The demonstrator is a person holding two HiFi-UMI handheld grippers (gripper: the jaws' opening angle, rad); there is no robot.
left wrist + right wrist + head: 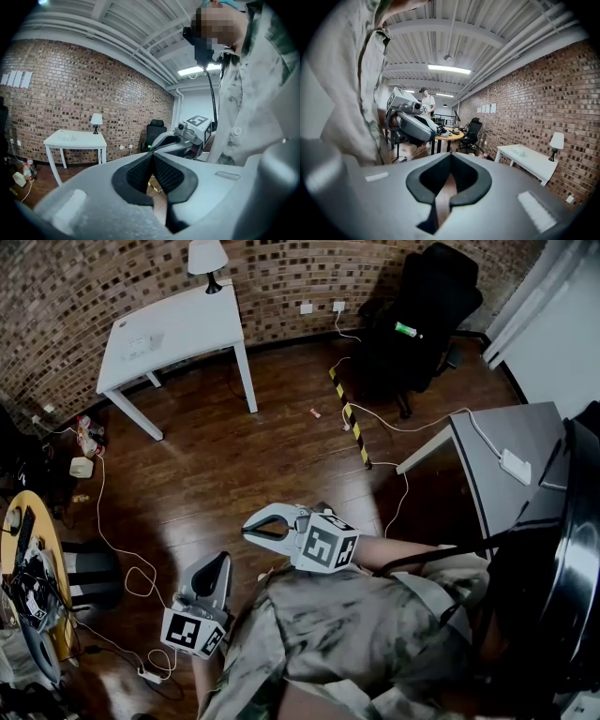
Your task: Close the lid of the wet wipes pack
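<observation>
No wet wipes pack can be made out for certain. A small pale flat item (pixel 141 343) lies on the white table (pixel 187 320), too small to identify; it also shows as the pale item (pixel 68 137) in the left gripper view. Both grippers are held close to the person's body, over the wooden floor. My left gripper (pixel 218 560) (pixel 152 155) is shut with nothing between its jaws. My right gripper (pixel 247 529) (pixel 450 155) is shut and empty too, just above and to the right of the left one. Each gripper view shows the other gripper nearby.
A lamp (pixel 206 257) stands on the white table by the brick wall. A black office chair (pixel 422 315) is at the back right and a grey desk (pixel 516 451) at the right. A cluttered round table (pixel 23 563) is at the left. Cables and a striped tape strip (pixel 349 418) lie on the floor.
</observation>
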